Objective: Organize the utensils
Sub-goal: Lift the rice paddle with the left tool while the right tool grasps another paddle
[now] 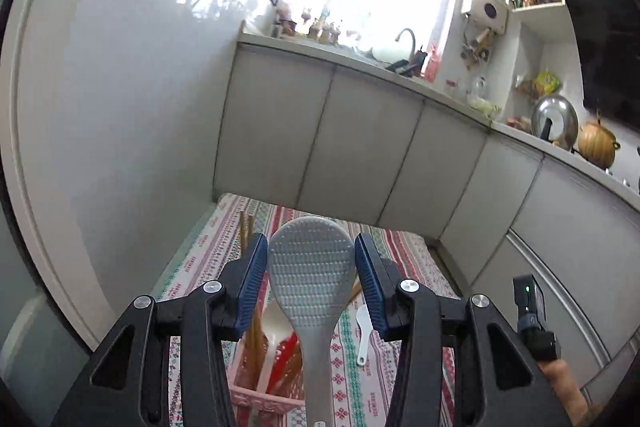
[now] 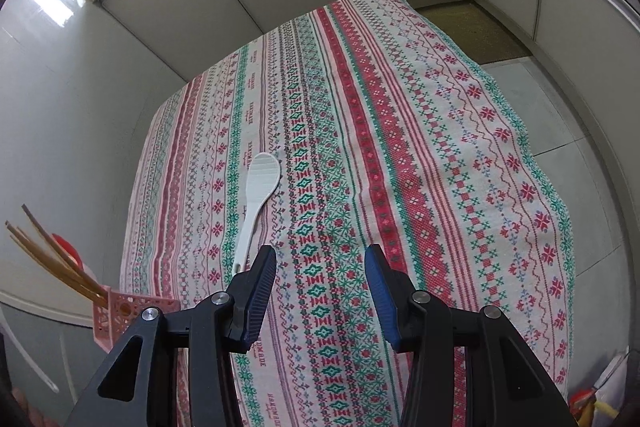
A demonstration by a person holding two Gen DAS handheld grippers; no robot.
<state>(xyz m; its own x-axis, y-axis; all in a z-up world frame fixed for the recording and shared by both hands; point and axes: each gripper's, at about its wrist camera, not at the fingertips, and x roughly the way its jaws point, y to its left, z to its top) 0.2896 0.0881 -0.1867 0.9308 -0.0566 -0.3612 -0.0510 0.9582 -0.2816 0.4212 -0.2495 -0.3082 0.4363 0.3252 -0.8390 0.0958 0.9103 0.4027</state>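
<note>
The left gripper [image 1: 311,279] clenched a grey dimpled plastic rice paddle [image 1: 310,267], raised above the pink lattice utensil basket [image 1: 244,385], probably for dropping in. The right gripper [image 2: 320,291], jaws apart and empty, hovered near a white plastic rice spoon [image 2: 258,187] lying on the patterned tablecloth [image 2: 440,147], probably next.

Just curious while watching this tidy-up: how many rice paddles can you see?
3: a grey paddle in the left gripper, a white paddle lying on the tablecloth, and a second white paddle standing in the basket. The basket may hide more.
</note>
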